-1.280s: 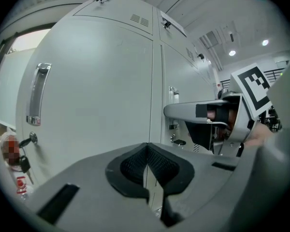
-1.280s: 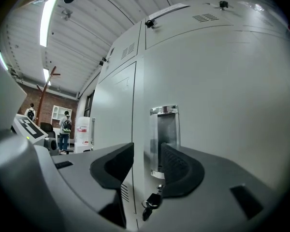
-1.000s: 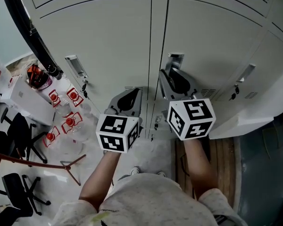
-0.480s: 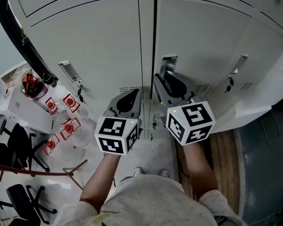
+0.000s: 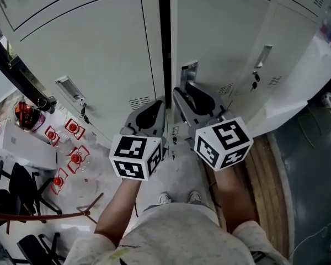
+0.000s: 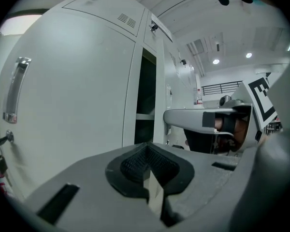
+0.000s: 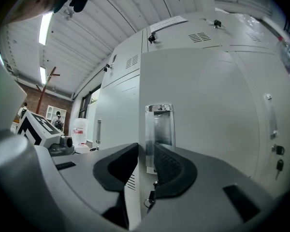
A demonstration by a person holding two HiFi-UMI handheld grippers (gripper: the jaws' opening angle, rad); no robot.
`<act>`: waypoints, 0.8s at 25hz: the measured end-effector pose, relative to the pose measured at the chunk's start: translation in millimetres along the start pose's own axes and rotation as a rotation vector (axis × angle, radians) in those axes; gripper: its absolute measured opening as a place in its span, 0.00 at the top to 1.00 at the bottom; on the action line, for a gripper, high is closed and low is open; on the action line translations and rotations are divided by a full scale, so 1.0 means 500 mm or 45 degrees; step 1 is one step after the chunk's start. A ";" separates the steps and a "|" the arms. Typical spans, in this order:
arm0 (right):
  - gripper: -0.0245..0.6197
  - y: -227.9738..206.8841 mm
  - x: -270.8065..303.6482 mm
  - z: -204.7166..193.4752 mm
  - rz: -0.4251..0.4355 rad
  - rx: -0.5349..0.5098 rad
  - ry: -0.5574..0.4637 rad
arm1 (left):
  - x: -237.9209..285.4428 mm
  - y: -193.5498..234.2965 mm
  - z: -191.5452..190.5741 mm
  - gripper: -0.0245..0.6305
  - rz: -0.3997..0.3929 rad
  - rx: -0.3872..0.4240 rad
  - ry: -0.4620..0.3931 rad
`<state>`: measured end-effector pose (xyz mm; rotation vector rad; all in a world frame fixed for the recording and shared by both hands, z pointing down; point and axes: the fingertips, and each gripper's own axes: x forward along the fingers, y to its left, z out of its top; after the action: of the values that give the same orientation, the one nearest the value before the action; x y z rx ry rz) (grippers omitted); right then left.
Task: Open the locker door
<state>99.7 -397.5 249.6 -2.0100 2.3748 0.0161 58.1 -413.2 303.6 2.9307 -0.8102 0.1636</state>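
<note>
Up close, the right gripper (image 7: 146, 153) has its jaws opening, with the free edge of the locker door (image 7: 208, 105) running between the two dark pads, just under the recessed metal handle (image 7: 159, 124). A key (image 7: 150, 199) hangs from the lock below that handle, level with the jaw bodies. The left gripper (image 6: 145, 149) is held beside it with its jaws together and nothing between them, its tips pointing at the post between two lockers.

From the head view, the door stands ajar, and a narrow dark gap (image 5: 164, 37) shows between its left edge and the frame. The left gripper view shows a shelf (image 6: 144, 116) inside that opening. Both marker cubes, the right cube (image 5: 223, 142) and the left cube (image 5: 135, 156), sit level in front of the person's bare forearms.

The neighbouring door (image 5: 88, 43) to the left is shut, its own handle (image 5: 65, 87) and key in place. Farther left, clear bottles with red labels (image 5: 71, 128) lie on the floor near black chairs (image 5: 16, 181). A strip of wooden flooring (image 5: 265, 186) runs along the right.
</note>
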 end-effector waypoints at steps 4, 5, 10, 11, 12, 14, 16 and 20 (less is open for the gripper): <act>0.80 0.002 -0.020 0.002 -0.033 0.004 -0.012 | -0.003 -0.018 0.005 0.96 -0.070 0.004 -0.012; 0.80 0.003 -0.026 0.002 -0.040 0.003 -0.015 | -0.004 -0.023 0.006 0.96 -0.085 0.006 -0.015; 0.80 0.005 -0.055 0.003 -0.039 0.004 -0.031 | -0.008 -0.049 0.008 0.96 -0.142 0.012 -0.023; 0.80 0.005 -0.061 0.003 -0.033 0.006 -0.030 | -0.008 -0.053 0.007 0.96 -0.147 0.010 -0.023; 0.80 0.005 -0.067 0.003 -0.026 0.007 -0.027 | -0.008 -0.057 0.006 0.96 -0.150 0.009 -0.022; 0.80 0.006 -0.077 0.002 -0.005 0.007 -0.023 | -0.008 -0.066 0.005 0.96 -0.150 0.010 -0.019; 0.80 0.008 -0.089 0.002 0.024 0.009 -0.026 | -0.008 -0.076 0.008 0.96 -0.139 0.014 -0.024; 0.80 0.006 -0.117 0.004 0.085 0.009 -0.029 | -0.011 -0.100 0.019 0.96 -0.096 0.015 -0.045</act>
<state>106.4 -339.5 249.4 -1.9159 2.4238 0.0326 79.7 -368.9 290.3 2.9776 -0.7046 0.1116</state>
